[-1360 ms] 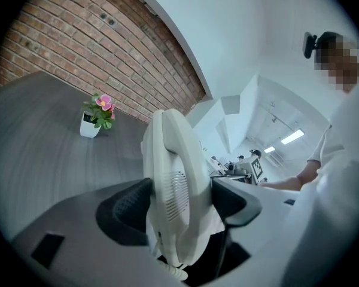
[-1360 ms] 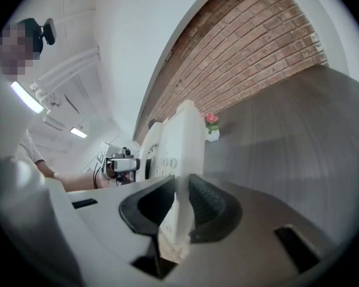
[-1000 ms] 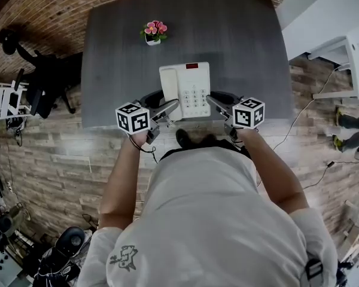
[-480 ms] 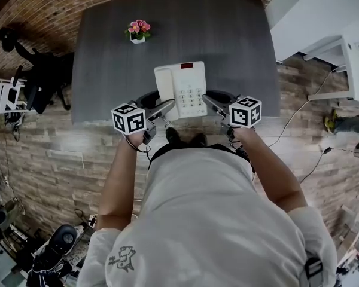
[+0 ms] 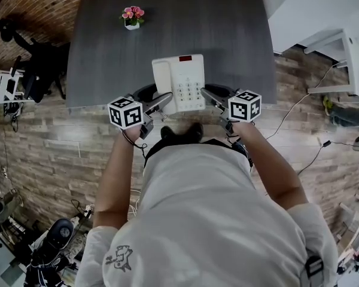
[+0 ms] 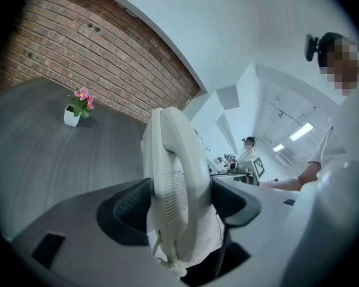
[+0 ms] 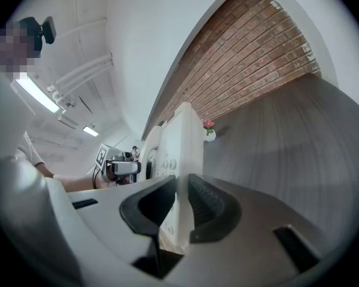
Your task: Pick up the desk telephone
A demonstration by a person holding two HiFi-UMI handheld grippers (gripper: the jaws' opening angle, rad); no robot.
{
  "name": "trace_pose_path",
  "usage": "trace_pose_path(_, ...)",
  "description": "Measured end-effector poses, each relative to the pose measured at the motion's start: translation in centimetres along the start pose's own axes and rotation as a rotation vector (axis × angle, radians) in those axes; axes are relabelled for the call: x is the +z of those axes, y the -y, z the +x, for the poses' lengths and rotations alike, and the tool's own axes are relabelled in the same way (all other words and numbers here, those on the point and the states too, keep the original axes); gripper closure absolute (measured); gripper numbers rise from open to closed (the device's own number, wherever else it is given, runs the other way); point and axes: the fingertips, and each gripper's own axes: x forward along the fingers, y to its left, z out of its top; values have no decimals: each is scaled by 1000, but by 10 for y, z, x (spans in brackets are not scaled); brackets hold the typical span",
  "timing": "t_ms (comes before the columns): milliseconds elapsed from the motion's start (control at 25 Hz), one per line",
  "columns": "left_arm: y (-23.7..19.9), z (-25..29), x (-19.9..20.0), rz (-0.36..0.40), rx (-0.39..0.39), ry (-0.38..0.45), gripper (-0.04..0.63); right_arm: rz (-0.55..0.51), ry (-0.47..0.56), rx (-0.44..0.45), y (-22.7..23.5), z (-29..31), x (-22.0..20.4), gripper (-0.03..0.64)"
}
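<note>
Item under inspection: desk telephone [image 5: 179,82], white, at the middle of the bench's [image 5: 233,34] near edge, with its near end projecting past that edge. Both grippers hold it, one on each long side.

Left gripper [image 5: 161,102]: jaws spread wide and pinching the handset side of the telephone. In the left gripper view the handset [image 6: 170,178] stands edge-on between the two dark pads, which press on it from either side. A coiled cord [image 6: 173,269] hangs below it.

Right gripper [image 5: 208,94]: jaws set narrow and pinching the thin keypad-side edge of the telephone's body. The right gripper view shows that edge clamped between the ribbed pads.

Markings: a small red window [image 5: 185,58] sits at the far end of the telephone's face, above the keypad [image 5: 189,92]. The key print is too small to read and no brand can be made out. Each gripper carries a cube with black-and-white square markers, left [image 5: 125,112] and right [image 5: 244,105].

Other items: a white flower pot [image 5: 131,18] with pink blooms stands toward the bench's far left corner, well apart from the telephone. A brick wall [image 6: 78,52] runs behind the bench.
</note>
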Motion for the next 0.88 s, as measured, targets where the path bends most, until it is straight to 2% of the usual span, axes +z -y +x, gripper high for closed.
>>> trace_pose_path(280, 11, -8, -2, 21, -14, -4, 264, 2, 16, -7, -12, -8, -6, 545)
trace_pose_path(560, 11, -47, -11, 29, -28, -8, 264, 7, 25, -16, -48, 4, -23, 546)
trace_pose_path(880, 11, -46, -11, 20, -33, -27, 264, 28, 28, -23, -49, 3, -25, 548)
